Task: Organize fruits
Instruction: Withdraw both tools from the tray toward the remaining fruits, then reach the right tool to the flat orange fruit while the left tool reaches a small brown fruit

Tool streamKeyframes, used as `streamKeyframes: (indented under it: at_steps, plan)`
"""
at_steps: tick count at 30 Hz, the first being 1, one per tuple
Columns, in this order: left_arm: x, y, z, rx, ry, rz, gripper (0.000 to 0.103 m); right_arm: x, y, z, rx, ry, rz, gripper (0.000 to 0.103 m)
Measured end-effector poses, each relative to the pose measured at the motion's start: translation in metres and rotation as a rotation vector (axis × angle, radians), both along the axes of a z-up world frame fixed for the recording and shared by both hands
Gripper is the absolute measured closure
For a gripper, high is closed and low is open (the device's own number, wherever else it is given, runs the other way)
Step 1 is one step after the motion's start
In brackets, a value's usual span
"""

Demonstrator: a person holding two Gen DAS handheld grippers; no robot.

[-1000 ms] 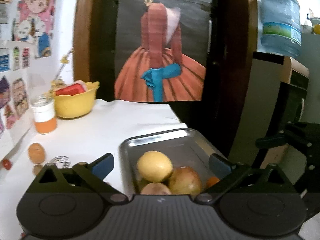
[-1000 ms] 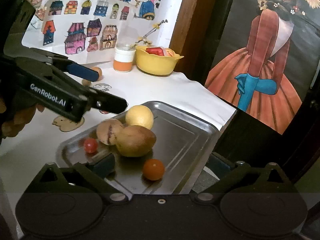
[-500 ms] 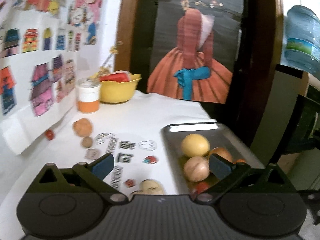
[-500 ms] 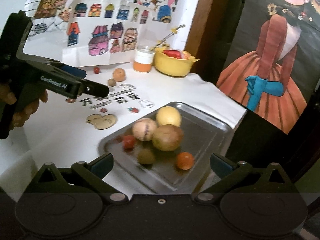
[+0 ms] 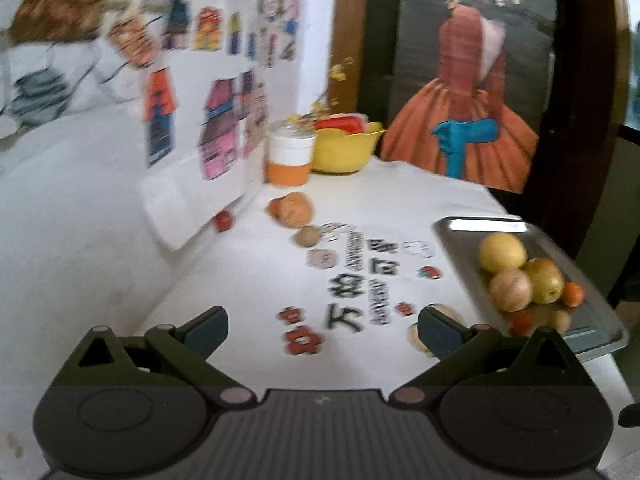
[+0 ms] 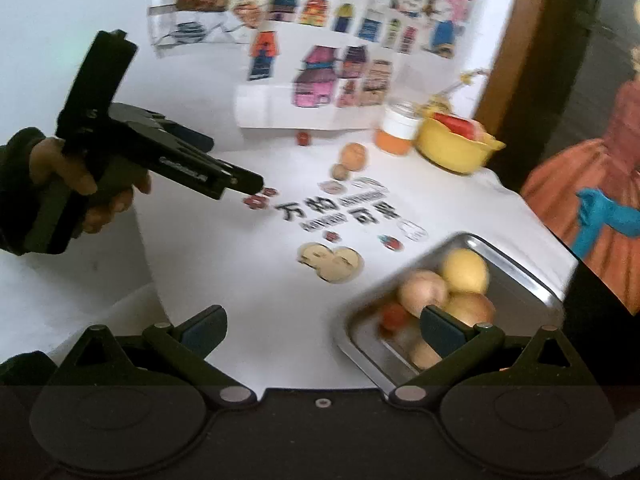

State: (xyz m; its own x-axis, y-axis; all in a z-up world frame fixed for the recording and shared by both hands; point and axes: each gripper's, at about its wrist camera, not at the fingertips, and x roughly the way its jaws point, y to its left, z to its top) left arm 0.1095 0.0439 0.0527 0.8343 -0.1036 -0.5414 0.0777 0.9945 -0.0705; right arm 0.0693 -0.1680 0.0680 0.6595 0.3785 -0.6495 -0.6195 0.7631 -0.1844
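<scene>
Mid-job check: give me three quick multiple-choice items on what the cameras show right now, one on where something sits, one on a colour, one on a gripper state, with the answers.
1. Where does the yellow round fruit lie?
A. in the metal tray
B. in the bowl
C. on the bare tablecloth

2. What colour is the bowl beside the jar?
A. blue
B. yellow
C. white

3. How does the left gripper stand?
A. shut on a fruit
B. open, holding nothing
C. shut, empty

Answers: 1 A, it rests with other fruit inside the tray's rim. 2 B, its wall is plainly yellow. 3 B, its fingers are spread wide, with only tablecloth between them.
</scene>
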Motion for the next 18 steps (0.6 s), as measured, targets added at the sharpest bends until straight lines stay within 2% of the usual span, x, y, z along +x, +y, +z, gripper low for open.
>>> streamKeyframes:
  at_steps: [5,11,18]
  plan:
    - [0.007,0.023,-0.003,-0.012,0.011,0.055,0.000,0.021,0.030,0.005,0.016,-0.003,0.036,0.001]
    - [0.026,0.037,-0.005,-0.027,0.025,0.105,0.000,0.054,0.057,0.015,0.000,-0.061,0.054,0.001]
    - [0.055,0.040,-0.002,-0.056,0.022,0.116,0.000,0.099,0.070,0.030,0.040,-0.091,0.019,0.001]
